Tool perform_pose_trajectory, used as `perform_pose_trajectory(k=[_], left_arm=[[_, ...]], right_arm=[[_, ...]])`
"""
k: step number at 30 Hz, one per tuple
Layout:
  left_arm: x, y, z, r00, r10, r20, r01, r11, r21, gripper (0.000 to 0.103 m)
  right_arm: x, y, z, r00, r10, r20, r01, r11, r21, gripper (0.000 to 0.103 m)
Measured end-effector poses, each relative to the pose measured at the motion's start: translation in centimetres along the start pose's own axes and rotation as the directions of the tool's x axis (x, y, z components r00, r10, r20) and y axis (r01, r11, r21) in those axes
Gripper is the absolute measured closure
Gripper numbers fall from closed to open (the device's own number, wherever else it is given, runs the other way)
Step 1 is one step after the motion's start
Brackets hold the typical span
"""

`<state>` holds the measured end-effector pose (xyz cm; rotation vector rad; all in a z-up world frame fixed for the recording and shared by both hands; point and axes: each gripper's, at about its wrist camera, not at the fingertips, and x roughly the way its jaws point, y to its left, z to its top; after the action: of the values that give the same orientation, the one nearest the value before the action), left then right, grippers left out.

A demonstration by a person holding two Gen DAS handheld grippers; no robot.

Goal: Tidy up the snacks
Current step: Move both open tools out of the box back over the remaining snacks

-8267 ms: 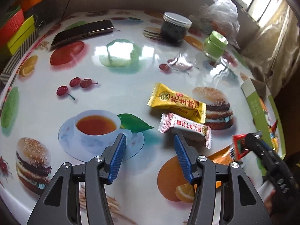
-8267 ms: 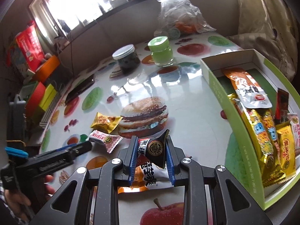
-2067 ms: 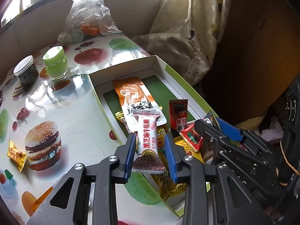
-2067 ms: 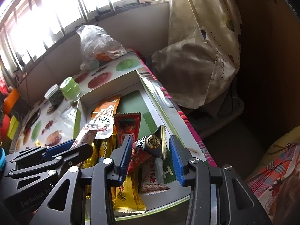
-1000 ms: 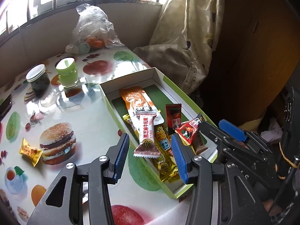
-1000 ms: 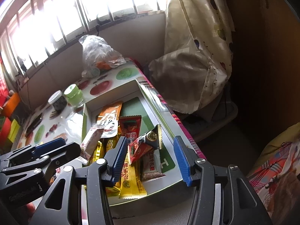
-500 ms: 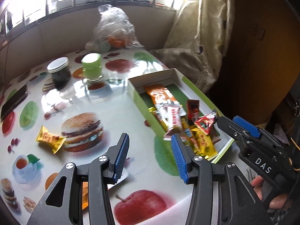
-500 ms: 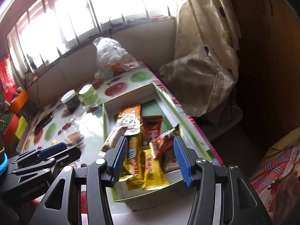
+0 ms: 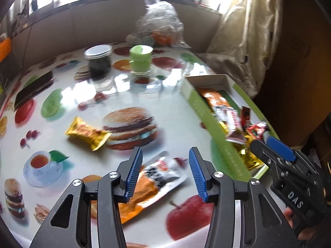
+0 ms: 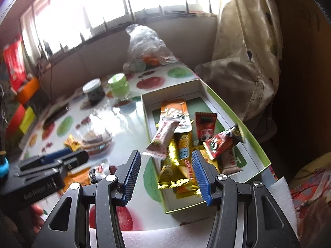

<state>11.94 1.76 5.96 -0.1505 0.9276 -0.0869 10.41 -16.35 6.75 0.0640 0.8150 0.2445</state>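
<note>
My left gripper [image 9: 164,172] is open over the table, nothing between its blue pads. Below it lies an orange and white snack pouch [image 9: 151,184]. A yellow candy wrapper [image 9: 88,133] rests further left, beside the printed burger. The green box [image 9: 215,128] at the right holds several snacks. My right gripper [image 10: 165,173] is open and empty above the near end of that box [image 10: 250,136]. A pink-white bar [image 10: 163,138] leans on the box's left wall, and a red wrapper [image 10: 221,142] lies on top of the pile. The left gripper [image 10: 62,159] shows at the left of the right wrist view.
A dark jar [image 9: 99,61], a green jar [image 9: 141,59] and a clear plastic bag [image 9: 160,25] stand at the back of the table. A black phone [image 9: 34,90] lies at the far left. A curtain [image 10: 248,51] hangs right of the table.
Both grippers, open and empty, have swung left away from the box. The left view now takes in the table with the orange pouch under it. Snacks stay in the box.
</note>
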Motion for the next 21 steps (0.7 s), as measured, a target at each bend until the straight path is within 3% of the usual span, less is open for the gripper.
perform_pose_trajectory(k=[12, 21], left_arm=[[0.6, 7.1, -1.9, 0.995, 0.092, -0.038, -0.096, 0.989, -0.109, 0.055], [1.3, 8.9, -3.2, 0.993, 0.094, -0.068, -0.102, 0.986, -0.135, 0.055]], right_arm=[[3.0, 5.8, -2.2, 0.990, 0.055, -0.131, -0.073, 0.988, -0.136, 0.052], [5.1, 8.1, -3.2, 0.978, 0.033, -0.207, -0.074, 0.978, -0.195, 0.052]])
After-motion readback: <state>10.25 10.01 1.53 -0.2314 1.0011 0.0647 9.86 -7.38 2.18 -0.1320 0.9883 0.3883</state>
